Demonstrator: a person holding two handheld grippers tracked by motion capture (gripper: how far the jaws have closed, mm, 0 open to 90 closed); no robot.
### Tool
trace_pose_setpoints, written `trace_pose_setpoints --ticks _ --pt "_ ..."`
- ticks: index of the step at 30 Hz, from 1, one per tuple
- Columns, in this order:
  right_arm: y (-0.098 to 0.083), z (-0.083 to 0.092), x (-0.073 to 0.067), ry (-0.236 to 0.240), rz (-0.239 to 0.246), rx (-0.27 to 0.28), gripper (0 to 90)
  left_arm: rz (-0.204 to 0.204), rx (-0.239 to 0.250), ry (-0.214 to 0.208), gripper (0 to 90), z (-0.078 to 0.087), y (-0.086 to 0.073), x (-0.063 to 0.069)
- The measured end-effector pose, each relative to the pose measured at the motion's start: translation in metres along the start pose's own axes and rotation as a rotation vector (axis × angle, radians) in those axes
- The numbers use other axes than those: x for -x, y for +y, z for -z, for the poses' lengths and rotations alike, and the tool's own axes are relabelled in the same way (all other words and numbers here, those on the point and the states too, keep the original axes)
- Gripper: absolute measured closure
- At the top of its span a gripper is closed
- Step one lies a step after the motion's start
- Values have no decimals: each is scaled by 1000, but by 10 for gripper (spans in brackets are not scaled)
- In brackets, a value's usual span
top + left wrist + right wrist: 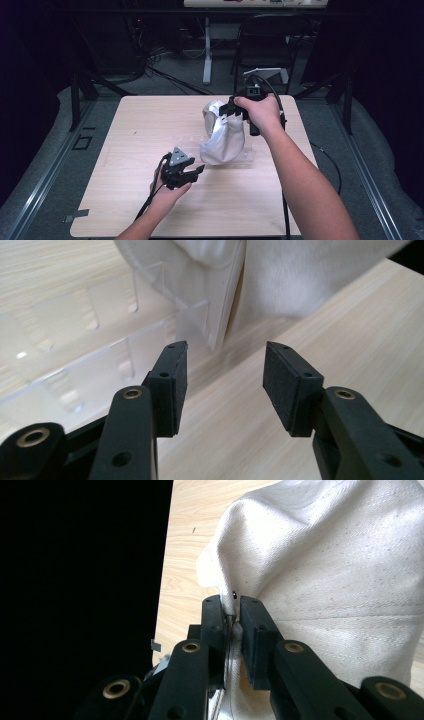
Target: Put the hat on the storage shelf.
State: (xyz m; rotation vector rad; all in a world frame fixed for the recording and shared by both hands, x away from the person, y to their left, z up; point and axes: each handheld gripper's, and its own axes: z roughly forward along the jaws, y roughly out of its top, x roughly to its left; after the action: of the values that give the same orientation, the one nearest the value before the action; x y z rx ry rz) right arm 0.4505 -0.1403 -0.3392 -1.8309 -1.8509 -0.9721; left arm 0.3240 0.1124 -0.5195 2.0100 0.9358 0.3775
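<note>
The right gripper (233,111) is clenched on the top edge of a white cloth bag (222,135), holding it lifted near the centre of the worktop (125,150), above a clear plastic tray (75,375). The left gripper (192,172), at seven o'clock of the bag, is released and holds nothing. The step seems to be lifting the bag; the next move probably needs the left gripper to catch the lower edge.

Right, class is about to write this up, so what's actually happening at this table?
A person works at a wooden table with a hand-held gripper in each hand. The right hand-held gripper is shut on the edge of a white cloth bag, holding it up over a clear plastic tray. The left hand-held gripper is open, holding nothing, its jaws pointed at the bag's lower edge and the tray.
</note>
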Motion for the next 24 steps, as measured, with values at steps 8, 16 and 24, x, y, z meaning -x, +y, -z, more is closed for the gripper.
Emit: trace_pose_setpoints --ticks 8,16,24 --pt "1 -1 -5 -13 13 -6 813 19 -2 12 508 27 -16 -13" --pt "1 -1 -7 -12 16 -1 792 78 4 28 506 34 -36 -26" --pt "-3 0 -11 -12 48 2 687 86 17 50 500 39 -44 -33"
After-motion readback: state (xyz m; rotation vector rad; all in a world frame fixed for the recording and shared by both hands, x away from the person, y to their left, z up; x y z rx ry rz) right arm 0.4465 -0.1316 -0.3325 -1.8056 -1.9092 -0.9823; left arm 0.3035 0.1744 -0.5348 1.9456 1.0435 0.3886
